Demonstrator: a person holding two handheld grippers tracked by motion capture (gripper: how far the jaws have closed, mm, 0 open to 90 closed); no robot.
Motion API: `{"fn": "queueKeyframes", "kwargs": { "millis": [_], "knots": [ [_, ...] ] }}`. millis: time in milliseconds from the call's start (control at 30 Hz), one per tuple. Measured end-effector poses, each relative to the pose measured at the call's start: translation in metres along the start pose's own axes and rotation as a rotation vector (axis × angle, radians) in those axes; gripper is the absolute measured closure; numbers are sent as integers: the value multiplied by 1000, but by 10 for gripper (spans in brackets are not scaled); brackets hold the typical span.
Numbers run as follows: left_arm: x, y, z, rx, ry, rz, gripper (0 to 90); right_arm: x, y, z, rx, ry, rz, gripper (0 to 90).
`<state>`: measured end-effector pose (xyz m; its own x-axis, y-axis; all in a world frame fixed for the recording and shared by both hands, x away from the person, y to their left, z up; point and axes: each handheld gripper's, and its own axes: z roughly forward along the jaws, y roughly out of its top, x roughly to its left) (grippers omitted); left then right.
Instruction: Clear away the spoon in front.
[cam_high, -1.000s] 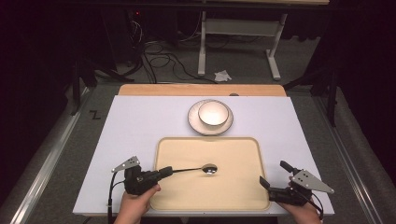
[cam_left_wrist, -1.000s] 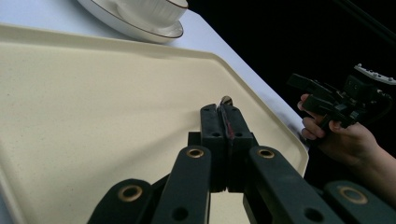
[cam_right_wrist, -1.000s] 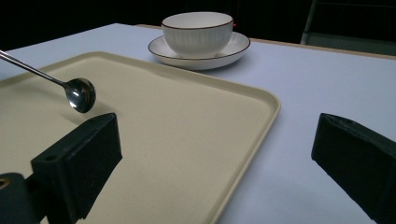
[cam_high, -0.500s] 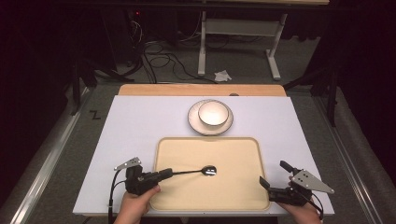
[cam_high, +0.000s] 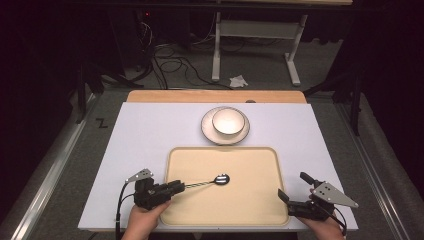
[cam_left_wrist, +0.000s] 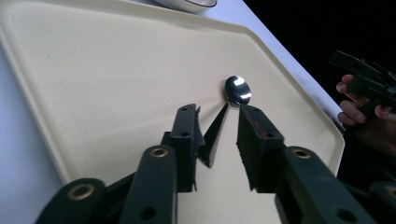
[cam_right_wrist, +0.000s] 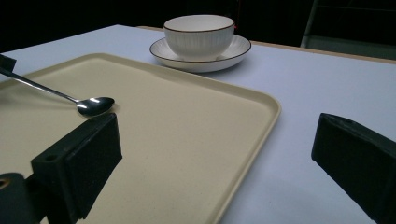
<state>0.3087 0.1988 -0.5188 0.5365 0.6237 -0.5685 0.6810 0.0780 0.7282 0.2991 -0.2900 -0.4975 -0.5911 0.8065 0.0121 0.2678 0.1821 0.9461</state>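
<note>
White matte counter (cam_high: 150, 130) carries smooth beige rounded-corner tray (cam_high: 250, 210). Polished metal spoon (cam_high: 210, 182) lies on tray, oval bowl end toward centre. Your left gripper (cam_high: 172, 187): fingers just opening, thin handle between them, pads off it. Your right gripper (cam_high: 295, 192): fingers spread wide, nothing held, over tray's right edge. Ribbed white bowl (cam_high: 229, 121) sits on dark-rimmed saucer (cam_high: 207, 131) beyond tray.

Spoon (cam_high: 212, 181) on the tray (cam_high: 250, 205), bowl end toward its middle — behind the tray, a bowl (cam_high: 228, 121) in a saucer (cam_high: 207, 131), all on the table (cam_high: 145, 135).
</note>
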Motion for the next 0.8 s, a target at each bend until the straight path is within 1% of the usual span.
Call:
{"fn": "queueKeyframes", "kwargs": {
  "millis": [33,67,100,200,233,267,333,367,400,433,467,533,600,633,667,700,733,767,800],
  "knots": [
    [0,0,0,0,0,0,639,0,0,0,0,0,0,21],
    [-1,0,-1,-1,9,12,639,0,0,0,-2,0,2,21],
    [-1,1,-1,-4,17,19,618,0,0,0,-1,-1,2,22],
    [-2,1,-2,-12,19,24,577,1,0,0,1,0,1,21],
    [-3,2,-3,-19,28,33,557,1,0,0,0,-1,3,22],
    [-3,2,-3,-19,28,33,551,1,0,0,0,-1,3,22],
    [-4,2,-3,-11,41,47,549,1,0,0,-1,0,2,21],
    [-5,2,-3,-5,56,63,548,0,0,0,0,0,0,21],
    [-8,2,-2,11,94,108,549,0,0,0,1,0,0,21],
    [-8,2,-2,11,94,108,561,0,0,0,1,0,0,21],
    [-11,2,-1,21,113,133,561,0,0,0,1,0,1,21],
    [-14,2,1,56,131,171,681,0,0,0,0,1,-3,21],
    [-18,1,2,76,175,210,790,0,0,0,0,1,-5,21],
    [-20,1,4,108,236,242,888,1,0,0,-1,1,-1,22],
    [-20,1,4,108,236,242,900,1,0,0,-1,1,-1,22],
    [-20,0,6,124,262,245,900,1,0,0,0,1,0,21],
    [-19,-1,9,176,320,276,900,1,0,0,-2,3,-2,22],
    [-19,-1,9,176,320,276,900,1,0,0,-2,3,-2,22],
    [-18,-2,11,202,354,291,900,1,0,0,-2,3,-4,22]
  ]
}}
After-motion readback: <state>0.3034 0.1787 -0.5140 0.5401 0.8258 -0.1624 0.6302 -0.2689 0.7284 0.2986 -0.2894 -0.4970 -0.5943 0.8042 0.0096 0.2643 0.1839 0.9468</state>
